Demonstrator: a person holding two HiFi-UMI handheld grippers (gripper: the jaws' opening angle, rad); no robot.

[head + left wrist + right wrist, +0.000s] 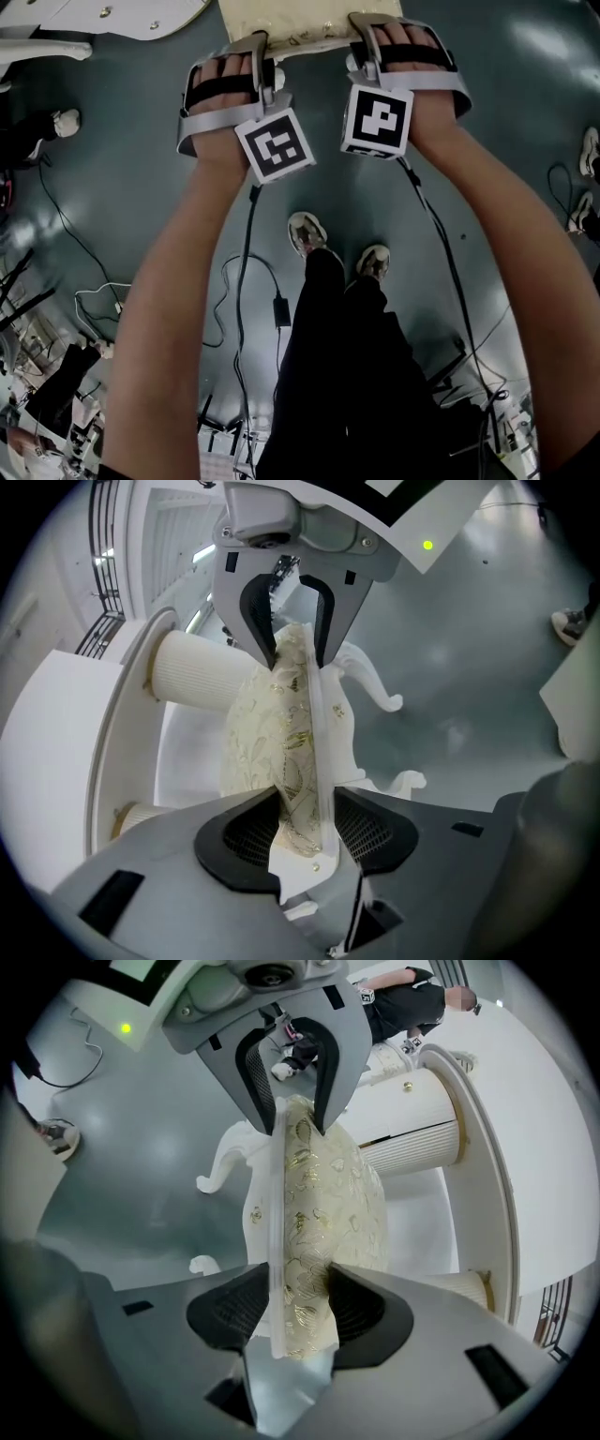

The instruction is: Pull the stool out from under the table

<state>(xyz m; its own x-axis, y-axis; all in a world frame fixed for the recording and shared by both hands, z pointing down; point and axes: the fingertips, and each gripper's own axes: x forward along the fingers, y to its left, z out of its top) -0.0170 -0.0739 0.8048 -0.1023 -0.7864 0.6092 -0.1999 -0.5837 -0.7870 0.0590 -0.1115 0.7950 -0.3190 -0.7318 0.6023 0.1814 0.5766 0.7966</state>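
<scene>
I'm looking into what seems to be a lab or recording studio, not a home. Out from the white table (122, 14), a glossy grey floor (122, 197) is carrying loose cables (246, 272) and a power brick (281, 311). Dark stands (23, 302) are crowding farther off, and a bystander's shoe (66, 121) is showing near it.

The stool (305, 21) and table (112, 13) are cut off by the head view's top edge. In the left gripper view the legs (377, 682) are largely hidden behind the cushion (281, 733). A distant person (405, 997) is too small for detail.
</scene>
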